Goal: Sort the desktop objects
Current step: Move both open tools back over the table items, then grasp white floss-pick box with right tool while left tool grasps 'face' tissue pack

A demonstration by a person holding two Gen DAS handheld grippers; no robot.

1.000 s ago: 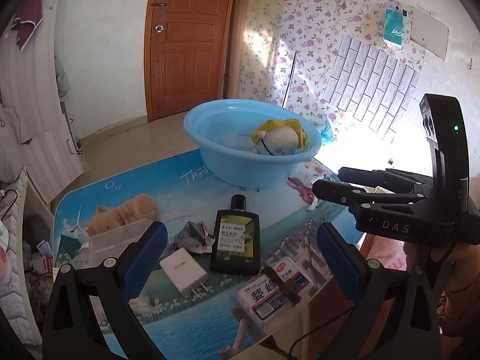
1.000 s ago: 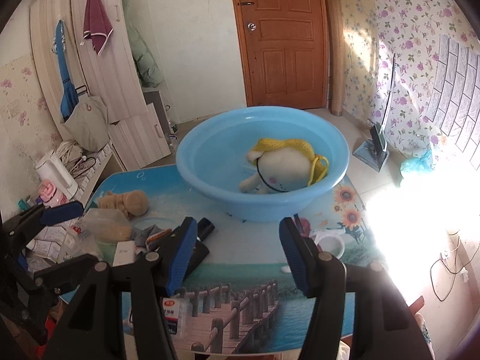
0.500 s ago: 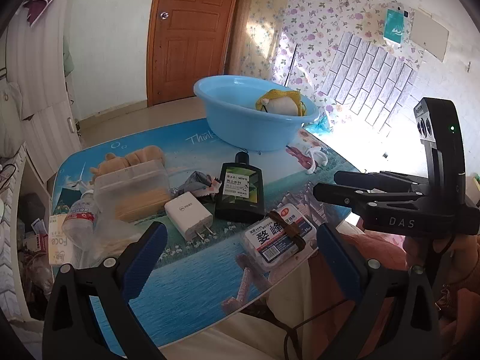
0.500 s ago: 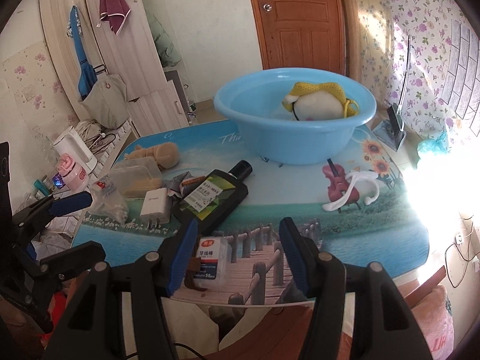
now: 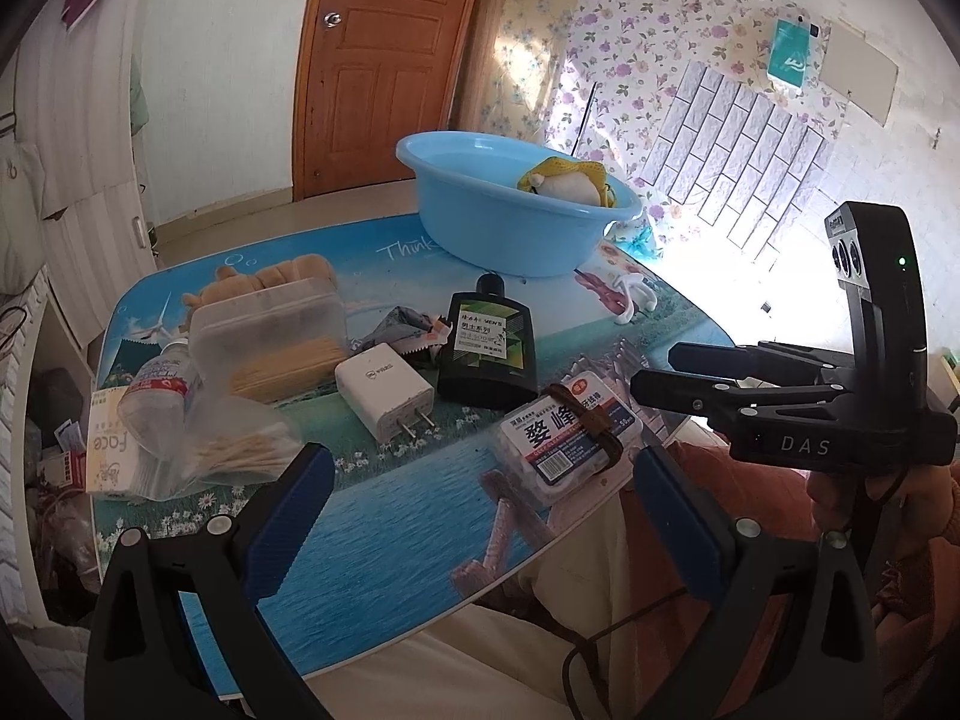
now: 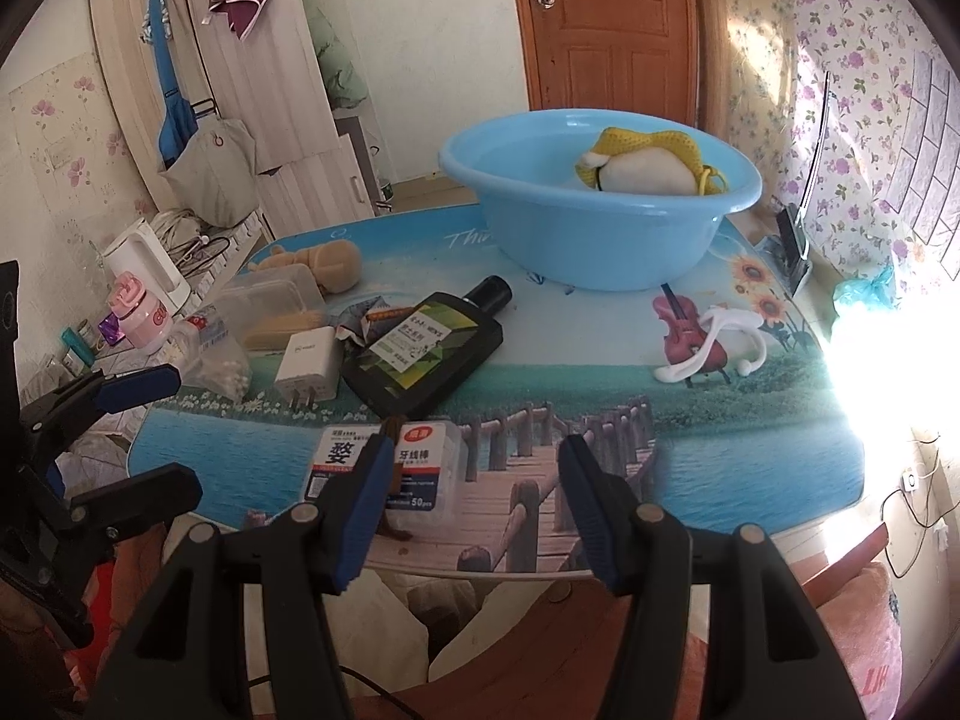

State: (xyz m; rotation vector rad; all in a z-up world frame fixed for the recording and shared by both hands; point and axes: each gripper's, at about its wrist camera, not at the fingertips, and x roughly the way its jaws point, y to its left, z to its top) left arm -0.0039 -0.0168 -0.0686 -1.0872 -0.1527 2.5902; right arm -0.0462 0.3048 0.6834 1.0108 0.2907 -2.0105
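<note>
Both tools gape empty: left tool (image 5: pixel 480 504) and right tool (image 6: pixel 471 495) above the floss box (image 6: pixel 387 468), basin (image 6: pixel 600 228) at twelve o'clock

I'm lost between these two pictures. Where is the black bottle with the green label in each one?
Left wrist view: the black bottle lies flat at the middle, its cap toward the blue basin.
Right wrist view: the black bottle lies left of centre, angled, its cap up and to the right.
Shared landmark: the white charger just left of it.
</note>
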